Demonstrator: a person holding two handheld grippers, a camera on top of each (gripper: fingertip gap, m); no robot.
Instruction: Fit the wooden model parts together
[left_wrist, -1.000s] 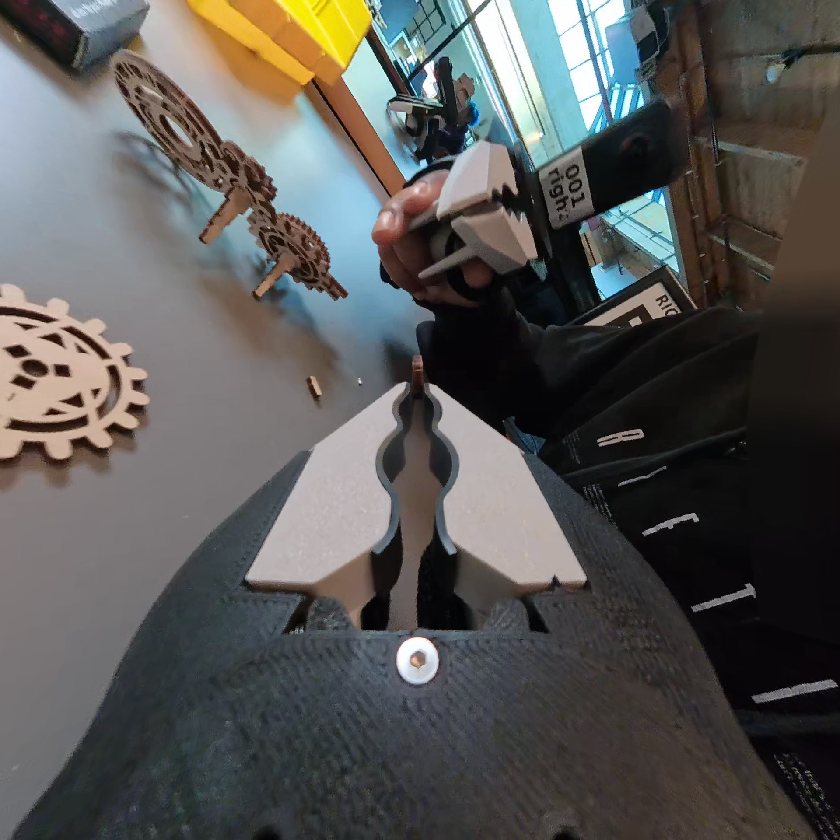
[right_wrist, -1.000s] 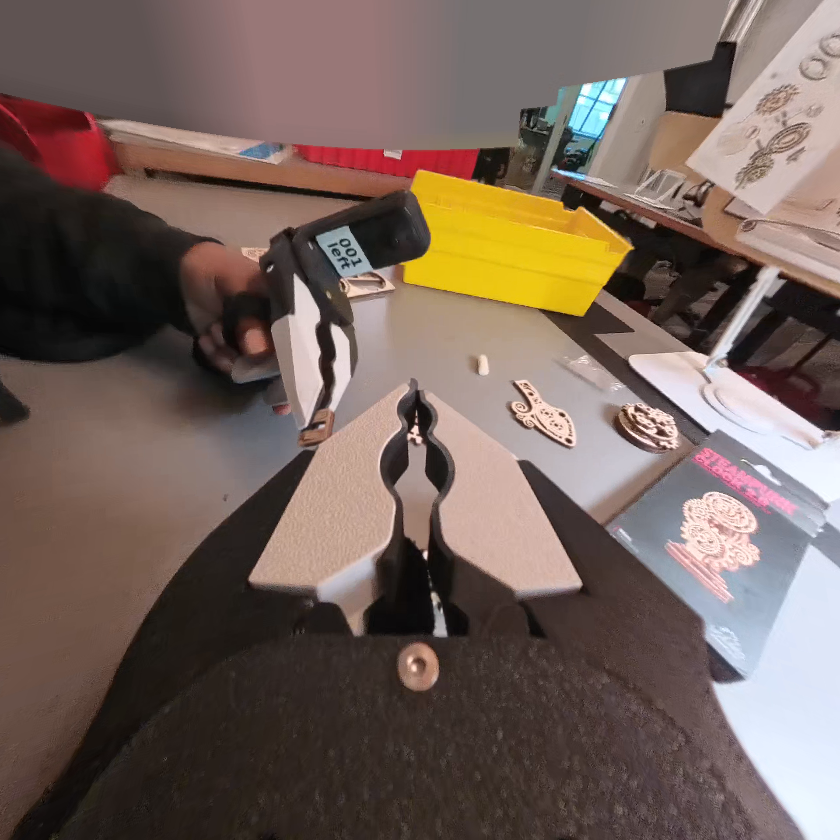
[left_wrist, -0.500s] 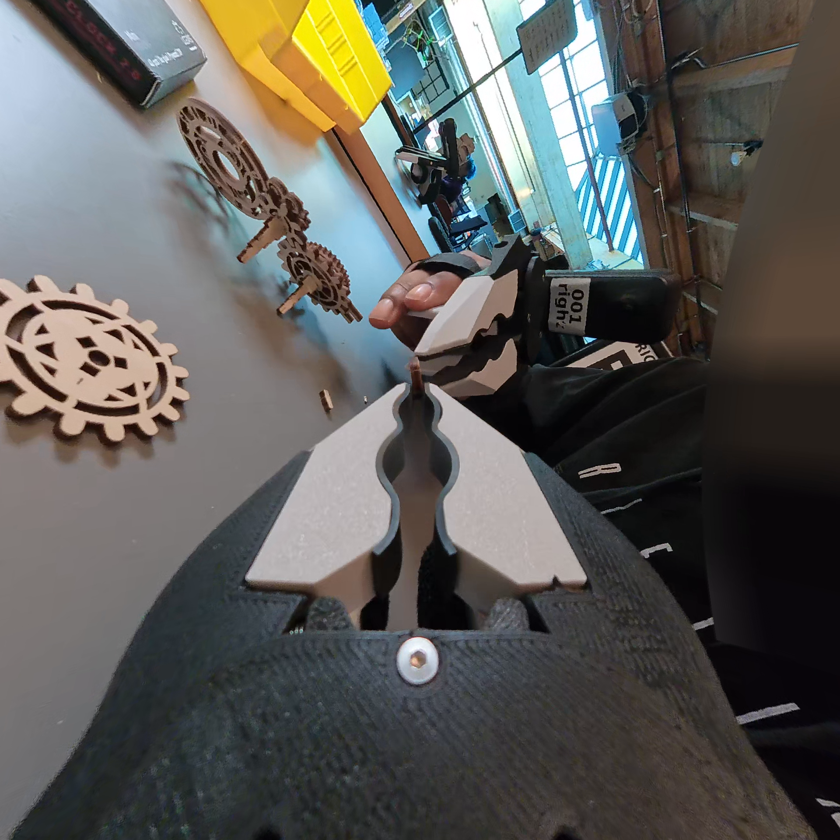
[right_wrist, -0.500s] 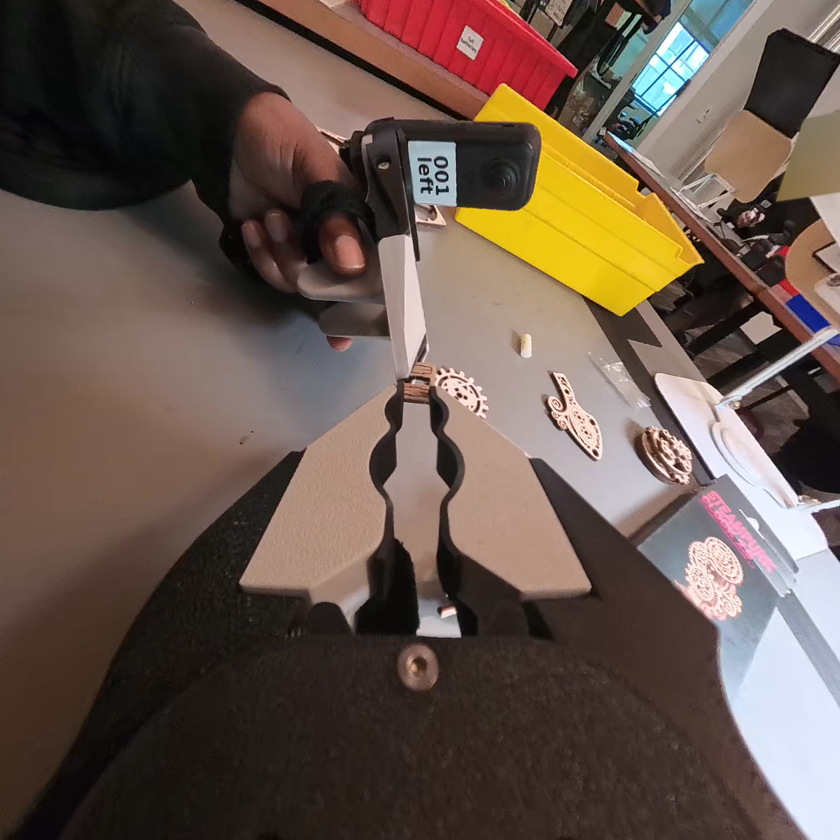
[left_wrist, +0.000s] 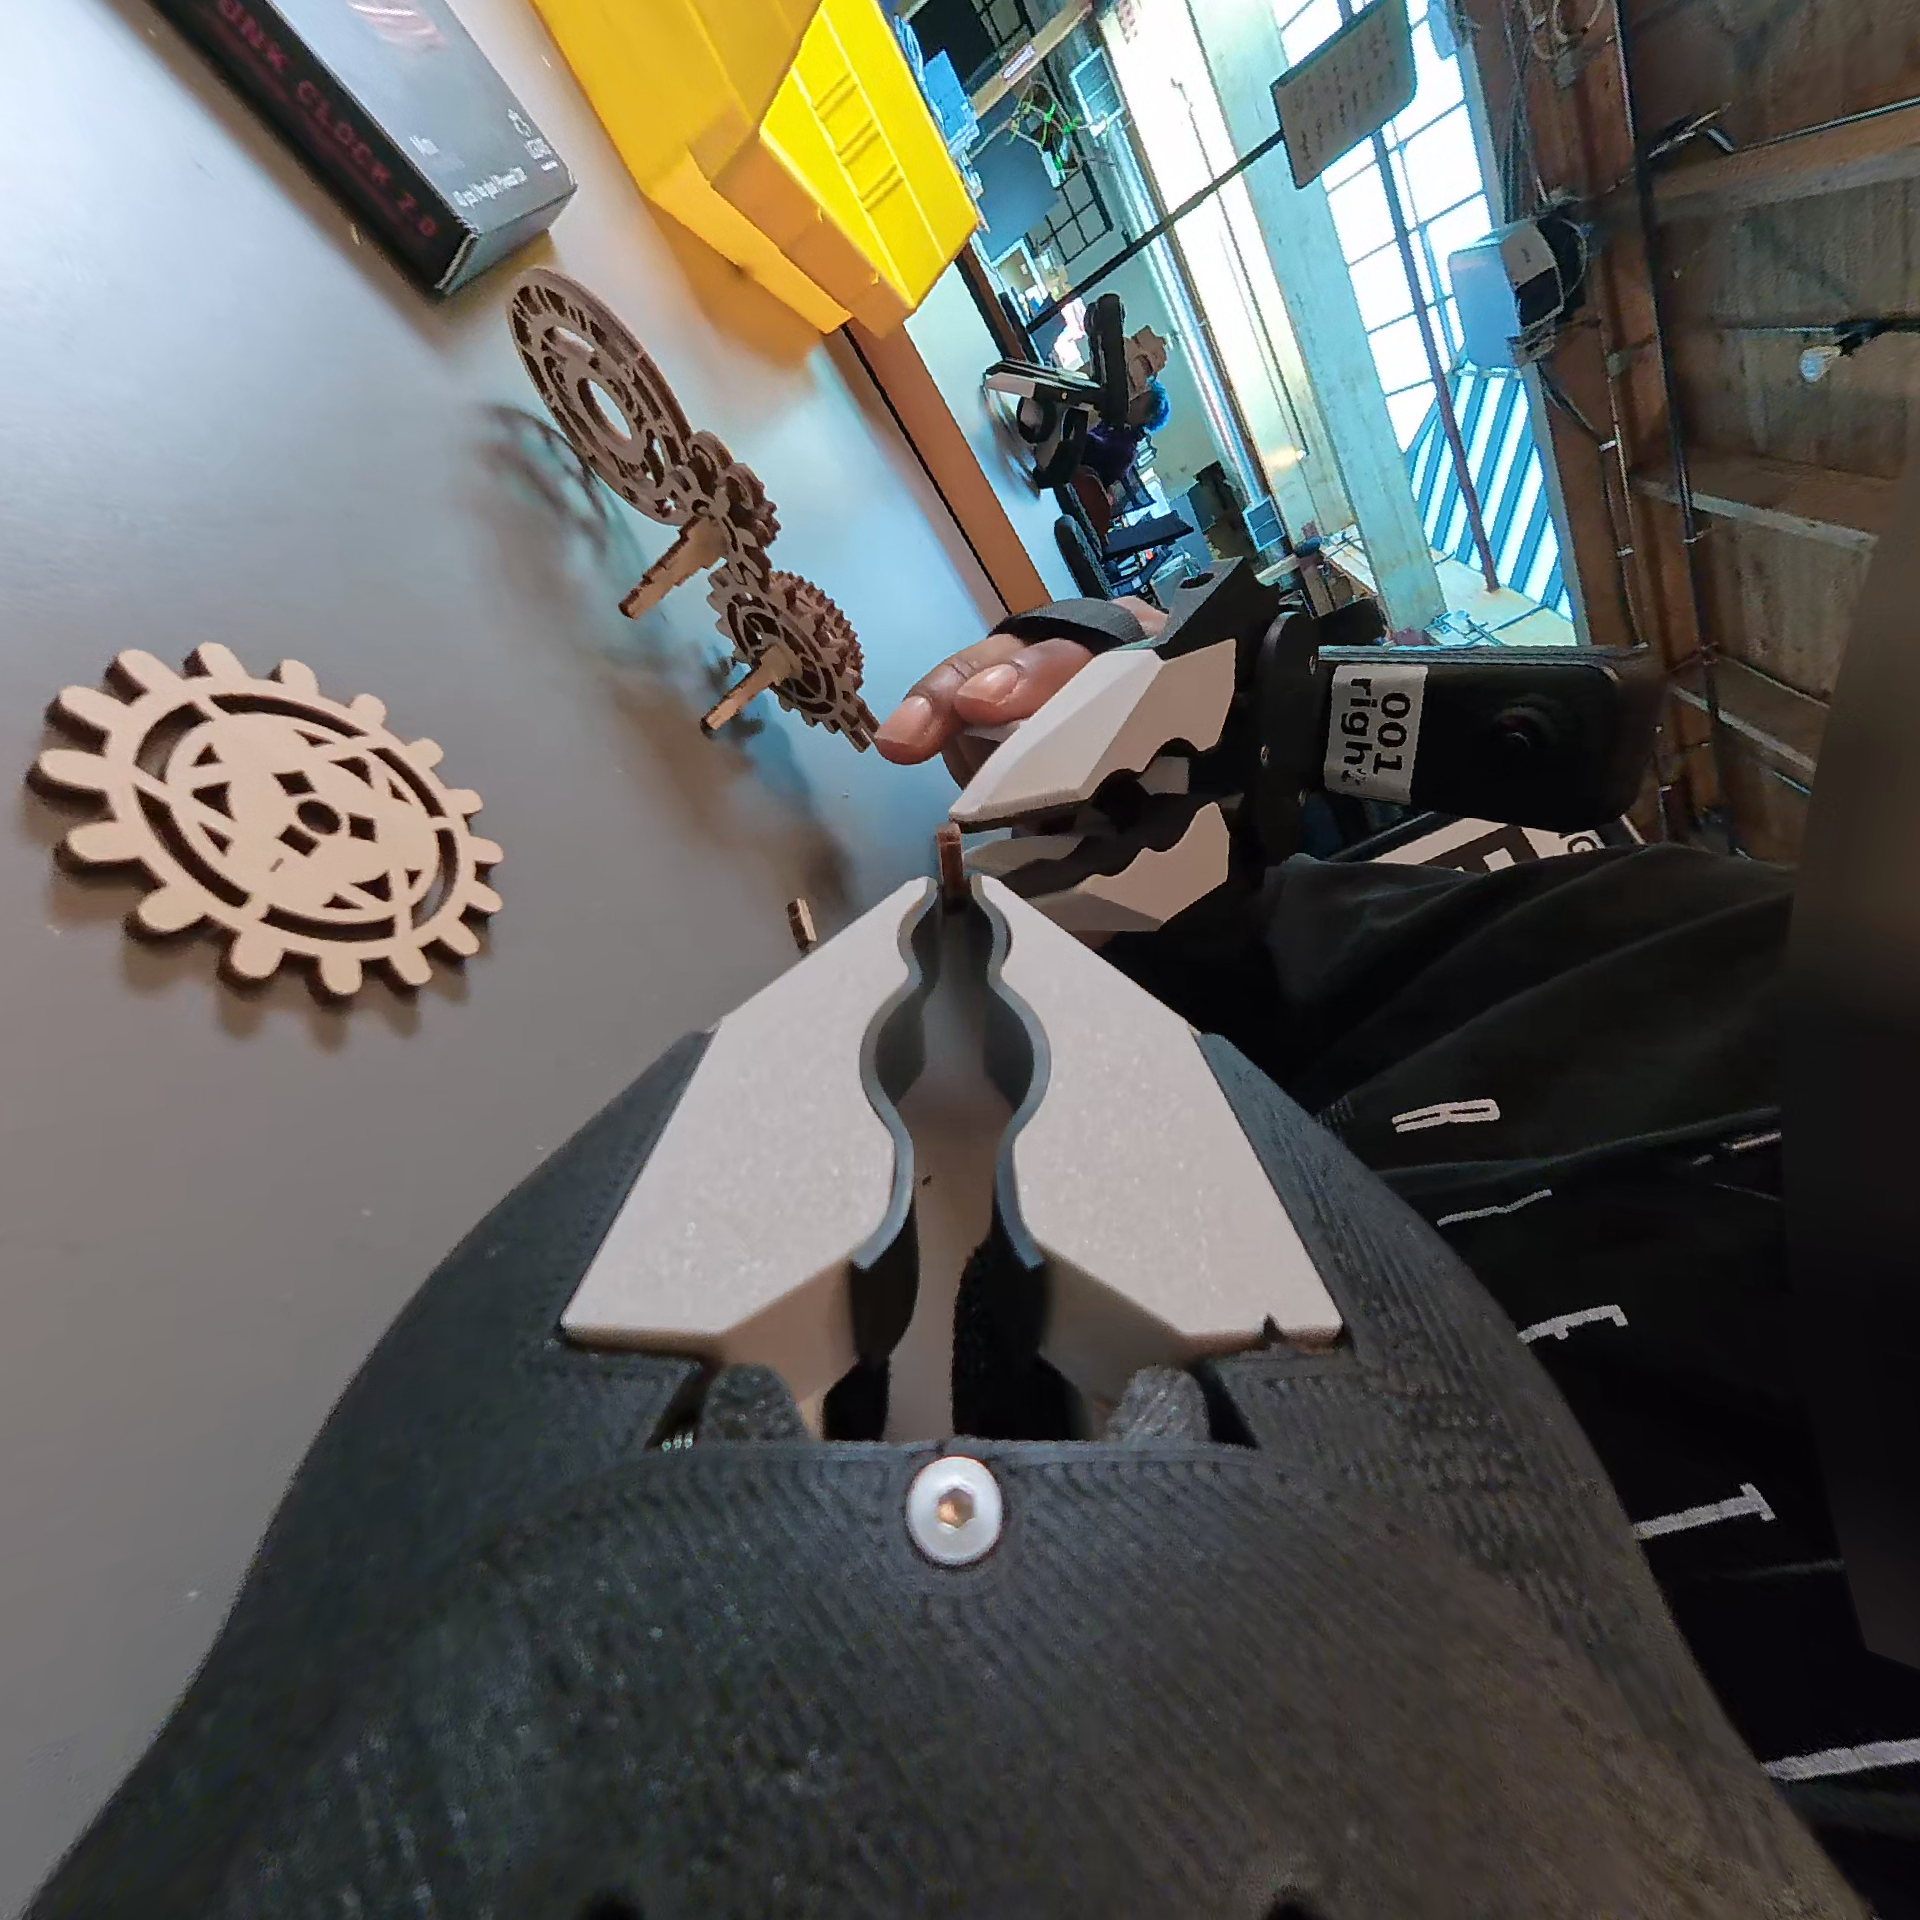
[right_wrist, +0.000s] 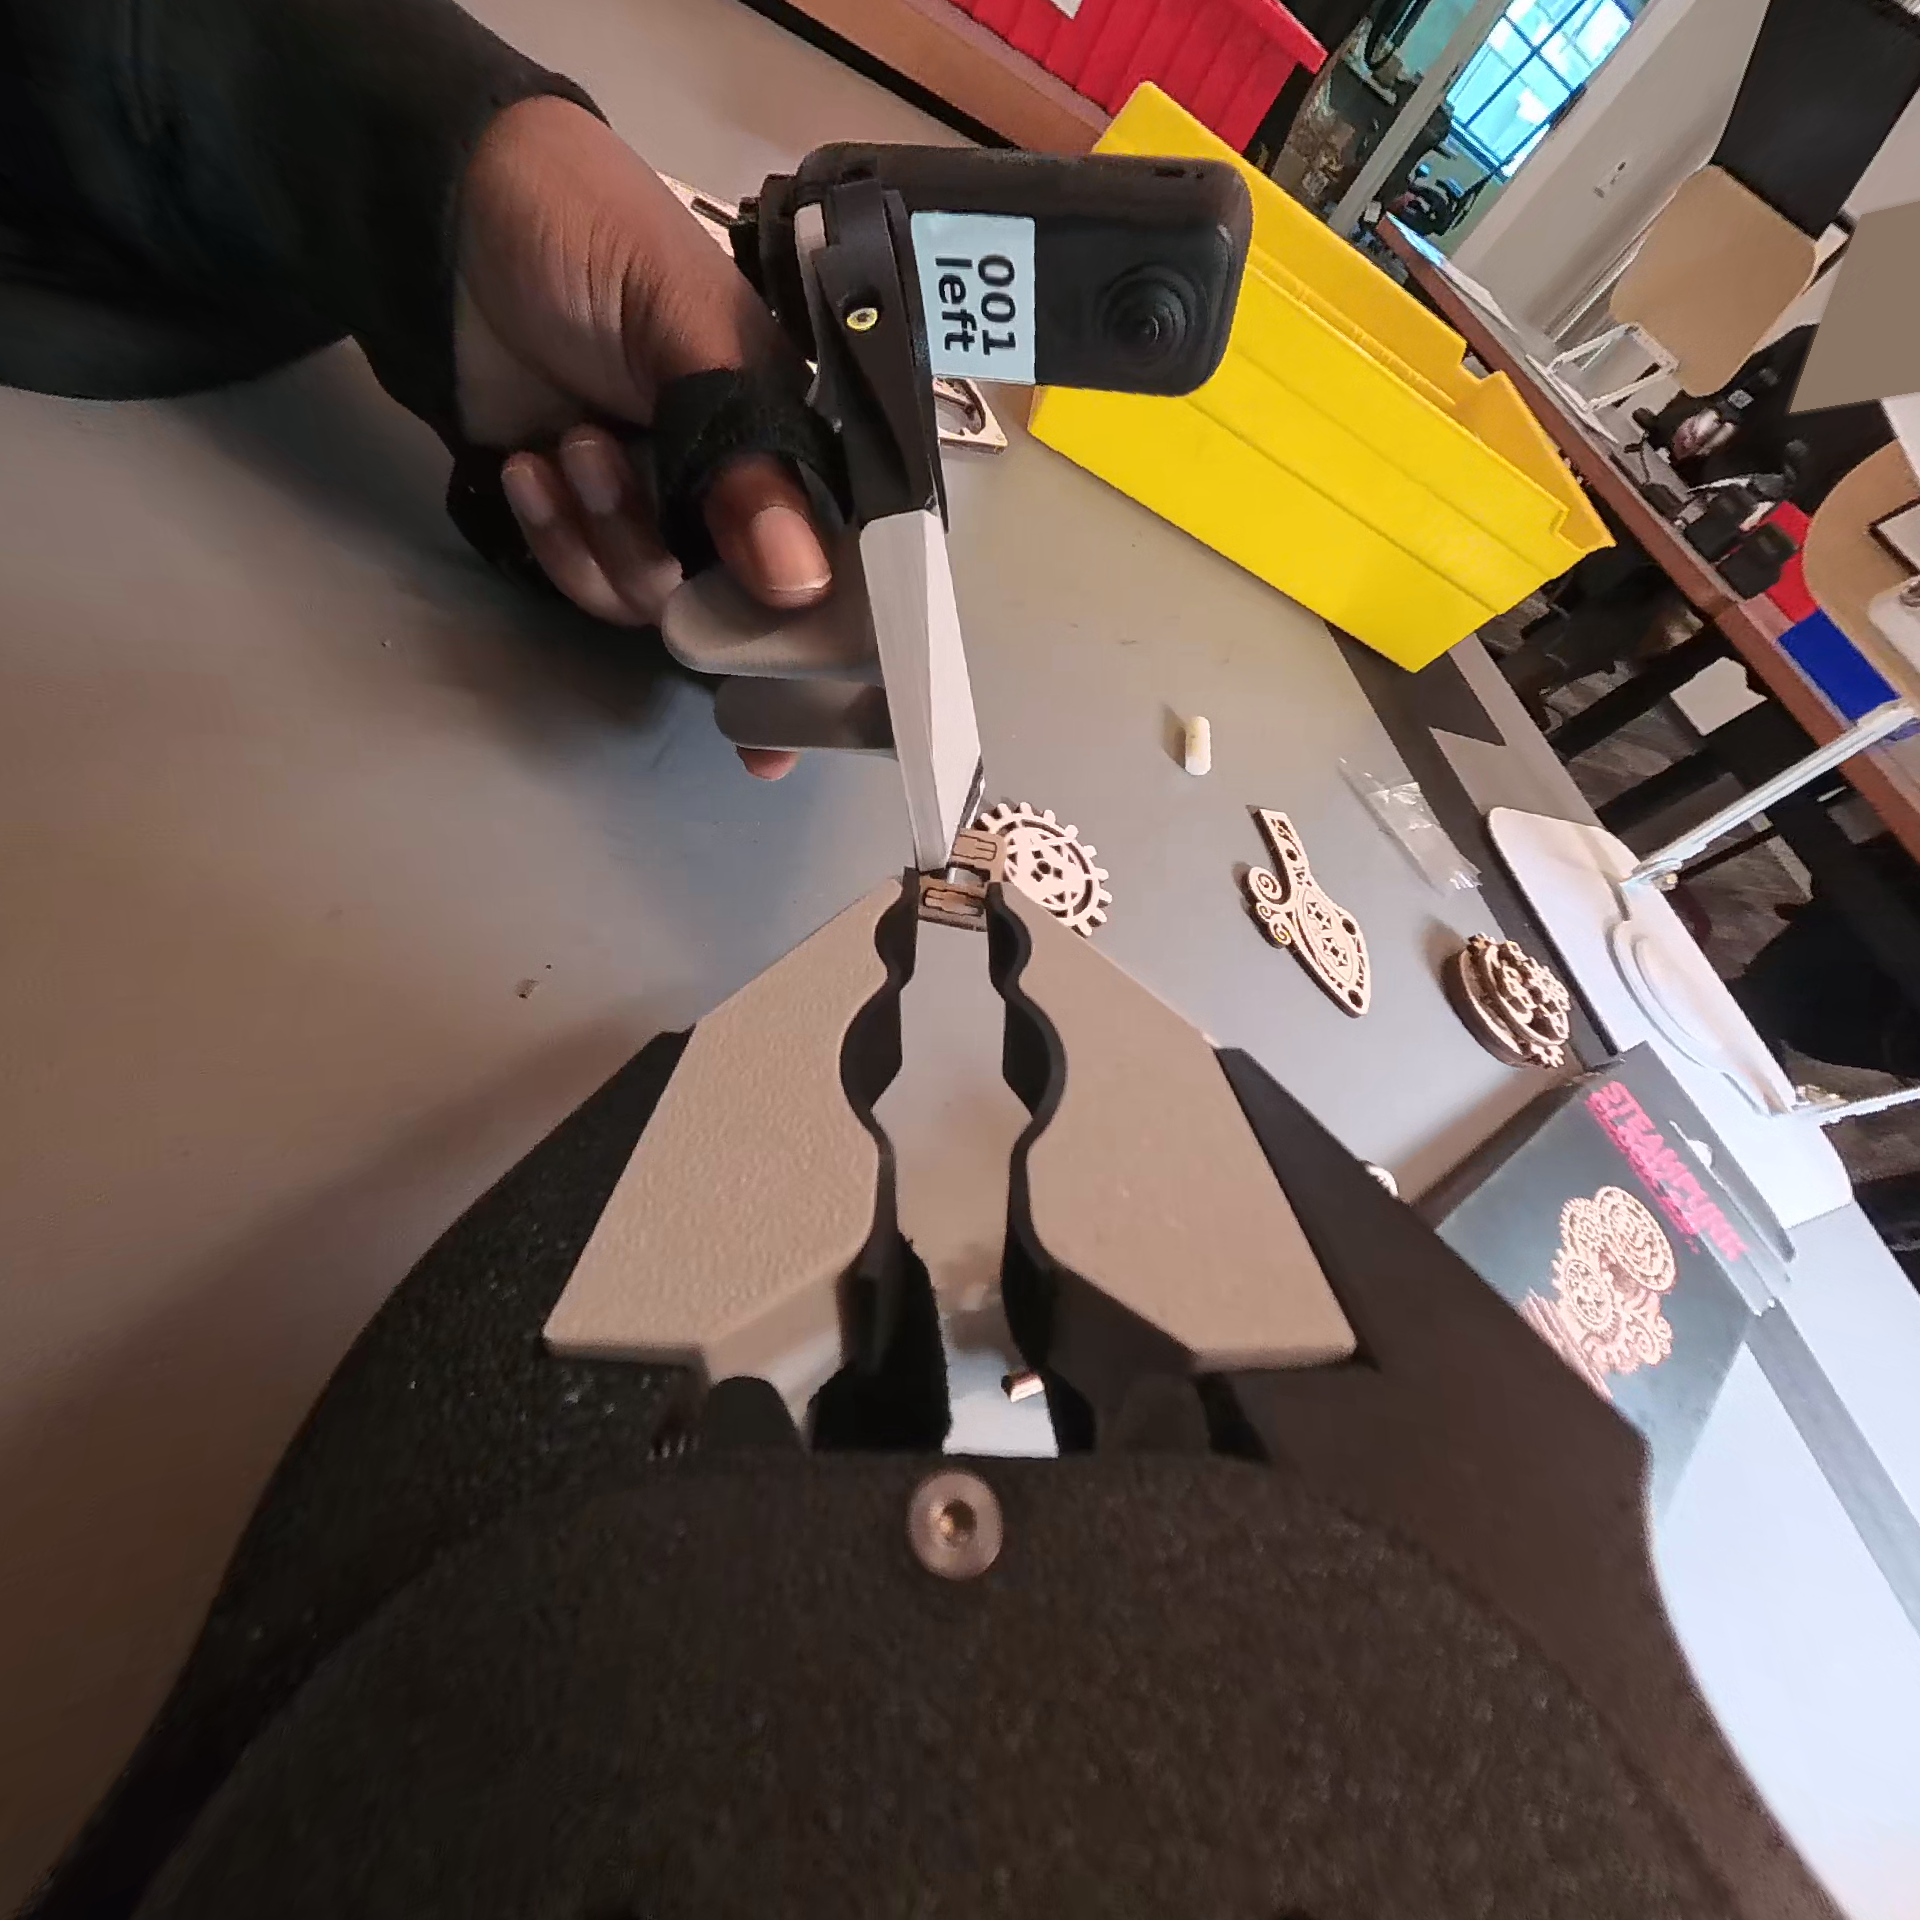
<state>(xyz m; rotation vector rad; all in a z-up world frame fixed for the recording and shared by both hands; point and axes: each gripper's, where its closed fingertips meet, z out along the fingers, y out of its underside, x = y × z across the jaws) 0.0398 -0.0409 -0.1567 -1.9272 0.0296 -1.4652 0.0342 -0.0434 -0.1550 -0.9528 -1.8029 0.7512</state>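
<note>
My left gripper (left_wrist: 948, 883) is shut on a small dark wooden part (left_wrist: 948, 850) that sticks out past its tips. In the right wrist view the left gripper (right_wrist: 951, 831) comes down from above, held by a hand. My right gripper (right_wrist: 951, 909) has its tips pressed on a small slotted wooden part (right_wrist: 951, 900), with a narrow gap between the fingers. The left gripper's part (right_wrist: 975, 854) touches it from above. In the left wrist view the right gripper (left_wrist: 971, 836) reaches in from the right, its tips at my wooden part. How the two parts mesh is too small to tell.
On the grey table (left_wrist: 208, 1143) lie a pale gear (left_wrist: 265, 821), a dark gear assembly (left_wrist: 686, 499), a black box (left_wrist: 395, 114) and a yellow bin (left_wrist: 790, 156). The right wrist view shows a small gear (right_wrist: 1049, 873), an ornate part (right_wrist: 1309, 925), a gear stack (right_wrist: 1512, 997), a white peg (right_wrist: 1195, 743) and a lamp base (right_wrist: 1579, 904). Left and right tips are no more than a few centimetres apart. The pale gear (left_wrist: 265, 821) is about 10 centimeters from both grippers' fingertips. It is also in sight in the right wrist view (right_wrist: 1049, 849).
The two grippers have come together until their tips meet. The right gripper's fingers now stand a little wider, with a wooden part between the tips.
</note>
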